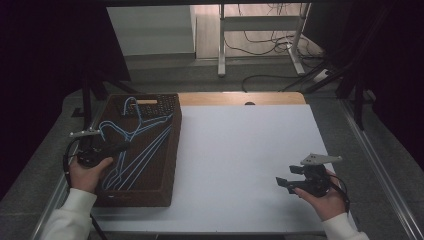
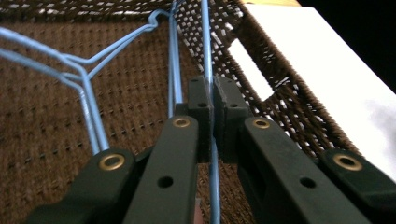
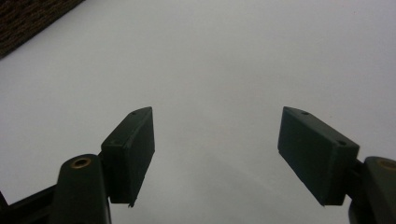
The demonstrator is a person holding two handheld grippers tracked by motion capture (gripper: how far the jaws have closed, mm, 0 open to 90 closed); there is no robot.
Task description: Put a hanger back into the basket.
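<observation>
1. The left tongs (image 2: 212, 112) are clenched on one wire of a blue hanger (image 2: 207, 42) in the basket (image 1: 172, 150).
2. The right tongs (image 3: 217, 156) are released over the worktop (image 1: 240, 150), nothing between them.
3. The hanger is judged light, stiff and slippery; tangling with the others is likely, so a straight wire is best gripped.

Right gripper (image 3: 217, 156): two black jaws rise from the bottom edge, spread wide apart, nothing between them. Left pad (image 3: 130, 151) stands tilted, with a brass rivet (image 3: 80, 163) on its arm near the bottom left. Right pad (image 3: 315, 151) is angled outward. Beneath them, a plain white table surface (image 3: 224, 60). Far left corner: an edge of the dark brown woven basket (image 3: 28, 18).
</observation>
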